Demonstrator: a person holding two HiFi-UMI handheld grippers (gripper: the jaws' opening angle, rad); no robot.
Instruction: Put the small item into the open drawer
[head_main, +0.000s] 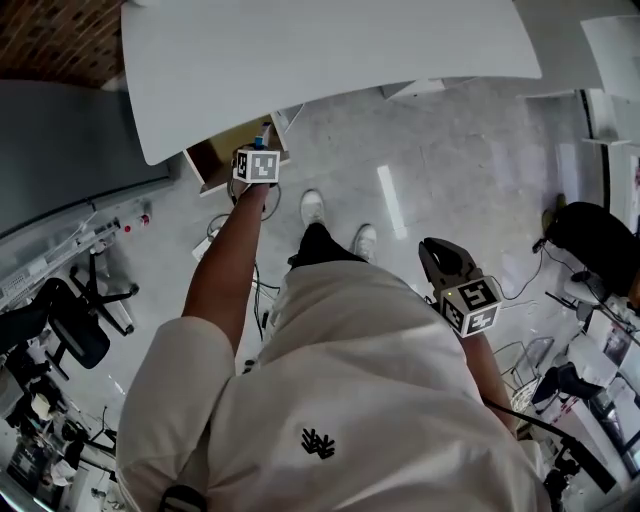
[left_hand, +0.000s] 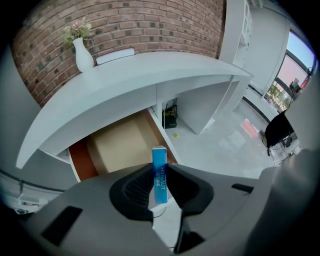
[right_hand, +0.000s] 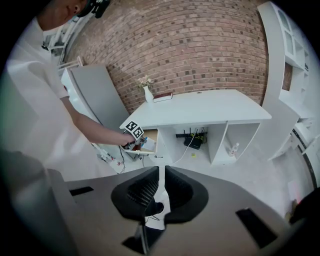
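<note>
A small blue box (left_hand: 159, 172) stands upright between the pads of my left gripper (left_hand: 160, 187), which is shut on it. The box hangs just above the open wooden drawer (left_hand: 120, 147) under the white desk (left_hand: 130, 80), near the drawer's right front corner. In the head view the left gripper (head_main: 262, 142) is stretched out over the drawer (head_main: 213, 160). My right gripper (head_main: 432, 255) stays back by my hip, pointing at the floor. Its jaws (right_hand: 161, 187) stand close together with nothing between them. From there the drawer (right_hand: 149, 140) shows far off.
A vase of flowers (left_hand: 82, 55) and a book (left_hand: 115, 55) sit on the desk top. Cables and a black box (left_hand: 170, 120) lie in the open bay beside the drawer. An office chair (head_main: 75, 320) stands left, another chair (head_main: 600, 240) right.
</note>
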